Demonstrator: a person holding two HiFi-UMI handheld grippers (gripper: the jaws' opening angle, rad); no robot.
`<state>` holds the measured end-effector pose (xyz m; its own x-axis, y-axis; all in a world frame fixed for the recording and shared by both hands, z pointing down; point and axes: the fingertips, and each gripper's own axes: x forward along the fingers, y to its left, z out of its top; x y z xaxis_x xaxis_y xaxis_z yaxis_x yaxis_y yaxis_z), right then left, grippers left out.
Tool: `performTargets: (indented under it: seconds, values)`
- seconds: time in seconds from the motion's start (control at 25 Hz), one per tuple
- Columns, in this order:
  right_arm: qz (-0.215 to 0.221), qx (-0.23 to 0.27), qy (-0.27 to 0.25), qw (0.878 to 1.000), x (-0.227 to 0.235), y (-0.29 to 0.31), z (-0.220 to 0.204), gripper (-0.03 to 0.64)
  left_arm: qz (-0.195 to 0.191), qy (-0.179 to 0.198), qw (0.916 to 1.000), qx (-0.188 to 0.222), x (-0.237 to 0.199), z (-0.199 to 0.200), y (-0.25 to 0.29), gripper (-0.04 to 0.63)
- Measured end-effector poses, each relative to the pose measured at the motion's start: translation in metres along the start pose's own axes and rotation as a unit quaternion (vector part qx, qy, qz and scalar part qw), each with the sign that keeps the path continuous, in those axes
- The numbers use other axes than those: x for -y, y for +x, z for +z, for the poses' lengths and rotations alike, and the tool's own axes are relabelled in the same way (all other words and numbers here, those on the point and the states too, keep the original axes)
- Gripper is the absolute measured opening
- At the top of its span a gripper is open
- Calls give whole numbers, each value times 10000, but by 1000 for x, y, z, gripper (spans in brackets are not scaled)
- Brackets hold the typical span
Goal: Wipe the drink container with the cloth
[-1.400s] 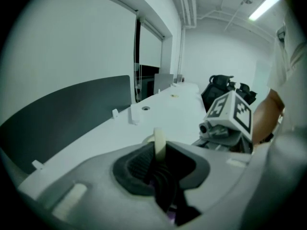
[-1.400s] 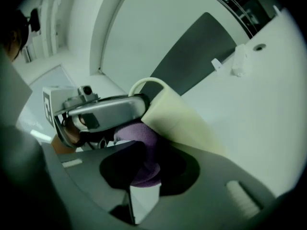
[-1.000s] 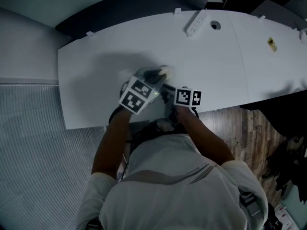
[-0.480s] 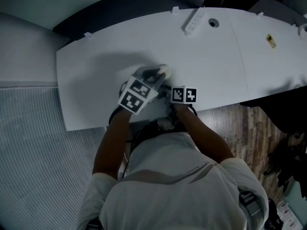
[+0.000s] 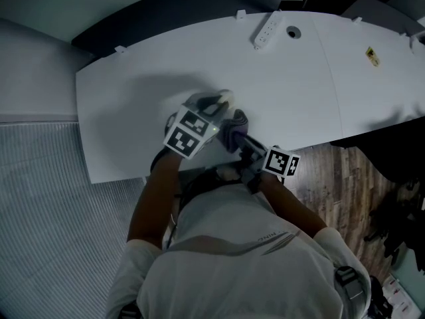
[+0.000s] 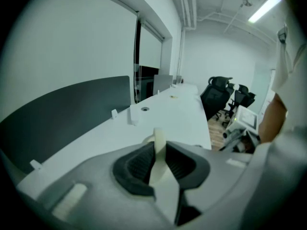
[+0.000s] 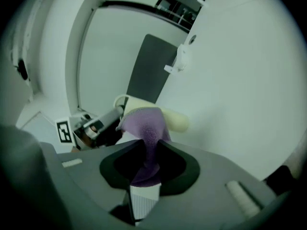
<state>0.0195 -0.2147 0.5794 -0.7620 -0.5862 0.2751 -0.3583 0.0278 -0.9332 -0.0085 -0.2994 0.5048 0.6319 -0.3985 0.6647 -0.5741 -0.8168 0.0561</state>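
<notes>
L gripper tilted down, clamped on drink container; R gripper near-level, pinching cloth

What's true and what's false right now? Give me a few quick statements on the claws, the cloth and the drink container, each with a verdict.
1. The right claw grips the purple cloth. True.
2. The left claw is empty. False: it is clamped on a thin cream part of the drink container.
3. The cloth lies spread flat on the table, well away from the container. False: it hangs bunched from the right claw and sits against the container's side.
4. A power strip lies near the table's far edge. True.
5. The tabletop is dark wood. False: the table is white; the wood is the floor beside it.
</notes>
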Motion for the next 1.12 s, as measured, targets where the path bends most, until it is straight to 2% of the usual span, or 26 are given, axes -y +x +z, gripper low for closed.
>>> performTargets:
  seconds: [0.08, 0.16, 0.28, 0.44, 0.72, 0.84, 1.0, 1.12]
  values:
    - [258, 473, 223, 9983, -11, -10, 19, 87, 9, 8, 10000, -2, 0, 0, 0, 71]
    - [597, 749, 196, 9952, -26, -10, 36, 86, 4, 10, 10000, -12, 1, 0, 1, 71]
    - [960, 823, -1, 9920, -45, 2, 49, 87, -3, 4, 10000, -30, 1, 0, 1, 71]
    - [876, 715, 68, 9936, -38, 17, 50, 87, -36, 15, 10000, -32, 2, -1, 1, 71]
    - [377, 336, 44, 9987, -3, 41, 37, 92, -58, 21, 10000, 30, -2, 0, 1, 69]
    - [-6, 20, 64, 10000, 22, 51, 24, 94, -108, 27, 9999, 21, 0, -1, 1, 71]
    - [-570, -327, -32, 9978, 52, 65, 12, 92, -102, 55, 9999, 11, 0, -1, 0, 71]
    - [-717, -437, -151, 9964, 61, 70, 9, 92, -123, 40, 9999, 25, 0, -1, 1, 71]
